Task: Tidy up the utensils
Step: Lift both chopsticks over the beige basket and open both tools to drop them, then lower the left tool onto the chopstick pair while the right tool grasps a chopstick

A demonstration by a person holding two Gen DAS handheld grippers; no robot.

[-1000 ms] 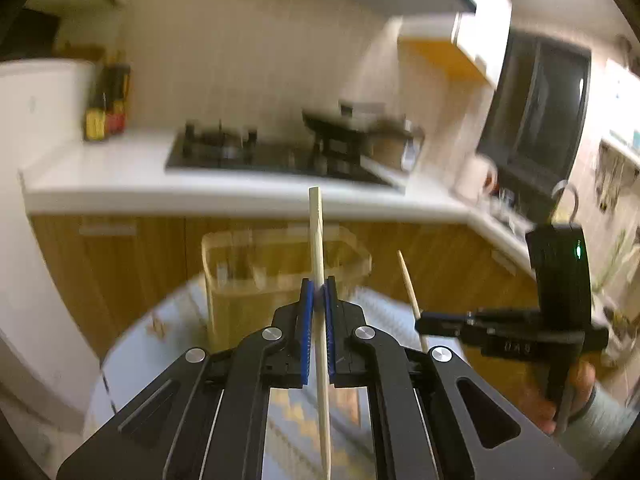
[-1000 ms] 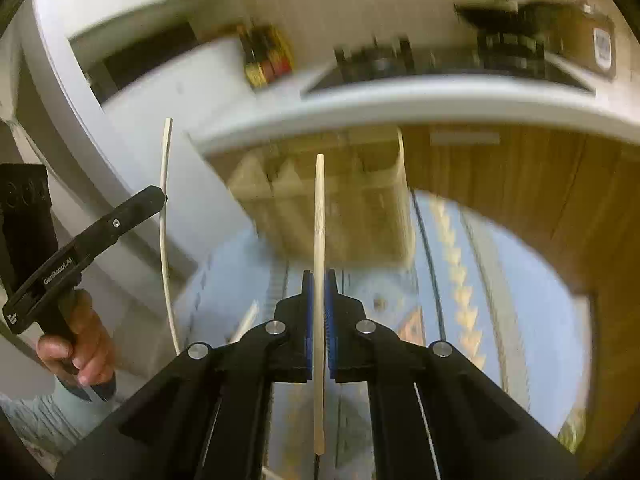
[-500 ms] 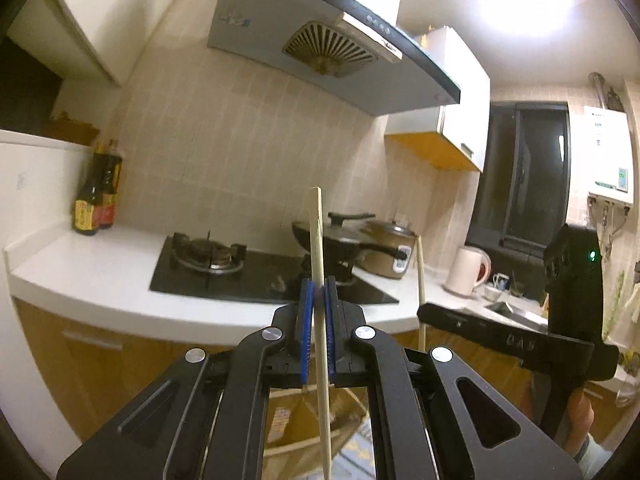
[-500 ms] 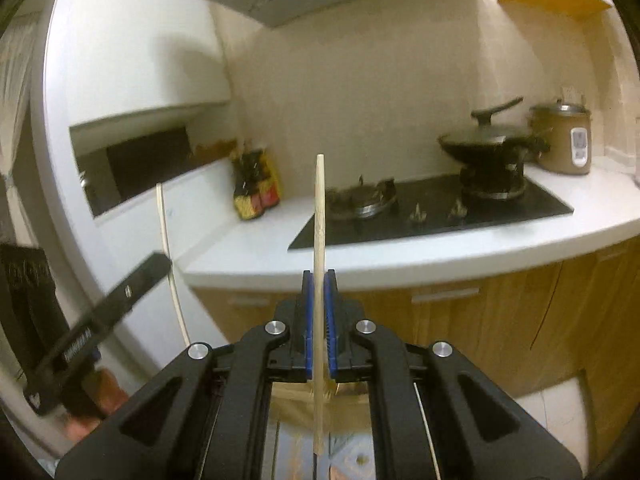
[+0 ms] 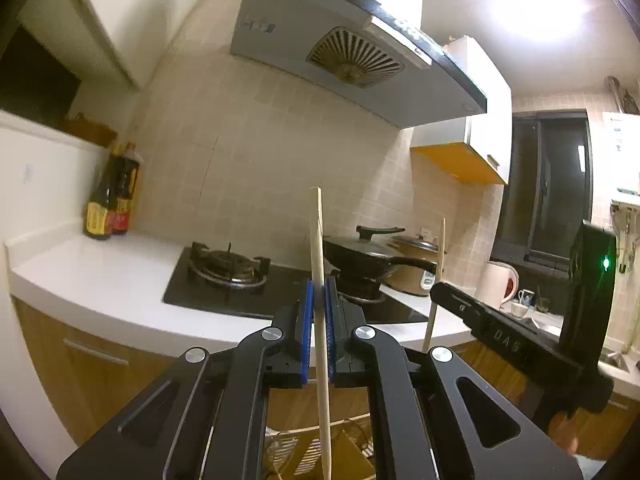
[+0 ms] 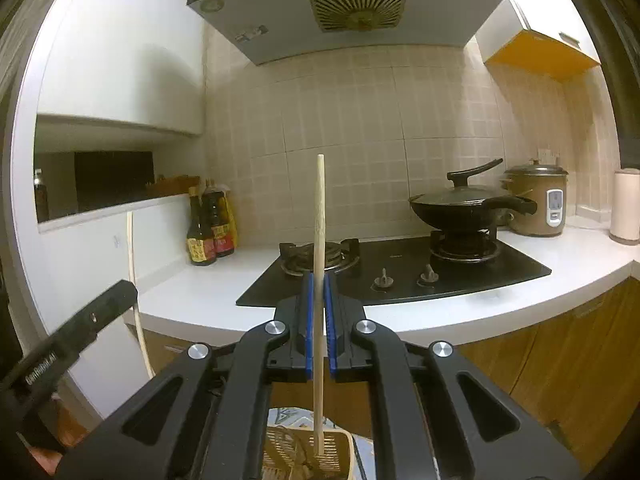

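My left gripper (image 5: 318,286) is shut on a pale wooden chopstick (image 5: 317,236) that stands upright between its blue pads. My right gripper (image 6: 318,284) is shut on a second wooden chopstick (image 6: 319,208), also upright. Each gripper shows in the other's view: the right one (image 5: 444,292) at the right with its chopstick (image 5: 438,272), the left one (image 6: 124,292) at the lower left with its chopstick (image 6: 132,264). A woven utensil basket (image 6: 332,452) sits low under the right gripper and also shows under the left gripper (image 5: 352,452).
A white countertop (image 6: 200,292) carries a black gas hob (image 6: 396,272), a lidded black pan (image 6: 464,204), a rice cooker (image 6: 536,200) and sauce bottles (image 6: 210,228). Wooden cabinet doors (image 6: 560,360) stand below, a range hood (image 6: 352,4) above. A kettle (image 5: 500,284) stands by the sink.
Both grippers have tilted up, chopsticks still clamped. The views went from the basket on the patterned cloth to the counter, hob and hood; the basket dropped to the bottom edge.
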